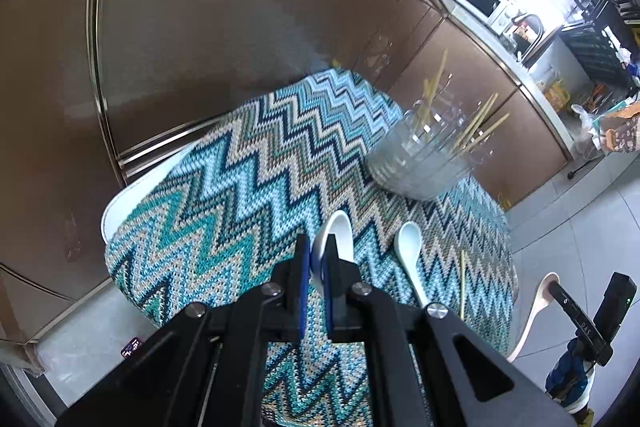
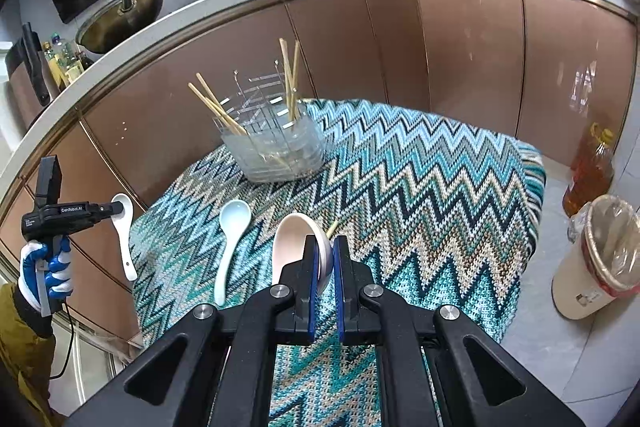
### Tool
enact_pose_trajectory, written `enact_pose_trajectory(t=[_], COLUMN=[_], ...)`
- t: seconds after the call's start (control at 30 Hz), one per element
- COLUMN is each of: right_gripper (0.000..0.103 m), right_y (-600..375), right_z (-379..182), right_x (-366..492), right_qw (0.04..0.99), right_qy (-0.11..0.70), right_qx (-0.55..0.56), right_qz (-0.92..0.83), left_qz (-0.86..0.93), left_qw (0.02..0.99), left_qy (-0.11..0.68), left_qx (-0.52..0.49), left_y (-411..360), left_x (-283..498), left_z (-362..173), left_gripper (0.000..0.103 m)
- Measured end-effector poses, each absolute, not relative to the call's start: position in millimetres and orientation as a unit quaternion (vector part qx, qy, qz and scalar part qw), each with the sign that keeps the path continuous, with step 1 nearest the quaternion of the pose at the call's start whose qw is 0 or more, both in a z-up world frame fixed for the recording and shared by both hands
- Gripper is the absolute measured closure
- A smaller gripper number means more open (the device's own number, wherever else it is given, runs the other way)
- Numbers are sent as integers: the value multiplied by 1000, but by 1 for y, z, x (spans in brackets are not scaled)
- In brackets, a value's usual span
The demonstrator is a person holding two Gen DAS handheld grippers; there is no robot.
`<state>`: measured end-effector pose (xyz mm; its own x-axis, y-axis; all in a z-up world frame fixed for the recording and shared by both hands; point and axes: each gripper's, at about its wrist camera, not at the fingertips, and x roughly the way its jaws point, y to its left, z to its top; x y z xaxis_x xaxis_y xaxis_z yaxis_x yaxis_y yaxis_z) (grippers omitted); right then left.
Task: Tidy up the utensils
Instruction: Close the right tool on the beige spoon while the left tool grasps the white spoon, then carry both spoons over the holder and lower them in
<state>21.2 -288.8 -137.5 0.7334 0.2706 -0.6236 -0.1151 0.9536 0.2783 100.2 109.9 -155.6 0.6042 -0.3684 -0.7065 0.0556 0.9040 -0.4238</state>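
Both tongs were shut on spoons: the left gripper (image 1: 316, 259) pinched a white spoon (image 1: 334, 237), the right gripper (image 2: 324, 259) a pinkish spoon (image 2: 298, 241), both lifted above the mat (image 2: 420, 187). The holder (image 2: 276, 147), with chopsticks (image 2: 216, 107), stood far ahead, left of the right gripper; a third spoon (image 2: 232, 243) lay near, handle toward the viewer, likely closer to the right gripper

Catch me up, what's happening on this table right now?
A person is sorting utensils with two handheld grippers. The left gripper is shut on a white spoon, and the right gripper is shut on a pinkish spoon. A pale blue spoon lies on the zigzag cloth. The clear organizer already holds some chopsticks.
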Motion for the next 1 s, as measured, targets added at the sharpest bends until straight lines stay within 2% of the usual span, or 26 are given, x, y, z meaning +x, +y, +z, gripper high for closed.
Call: enact_pose_trajectory(t=[0.5,0.77,1.0], right_gripper=[96,96,96], right_y=[-261,-248,-240], right_z=[-65,-26,-1], right_x=[34,68,108], right_qw=[947,958,973], right_qy=[293,258,213], right_qx=[79,63,27], right_qz=[110,112,81], left_qz=[-131,-143,-131], left_qw=[900,911,936], left_qy=[369,340,281], left_qx=[-190,-185,-167], left_y=[106,88,54], left_x=[111,134,161], left_z=[-87,-50,-16], left_gripper=[98,98,98])
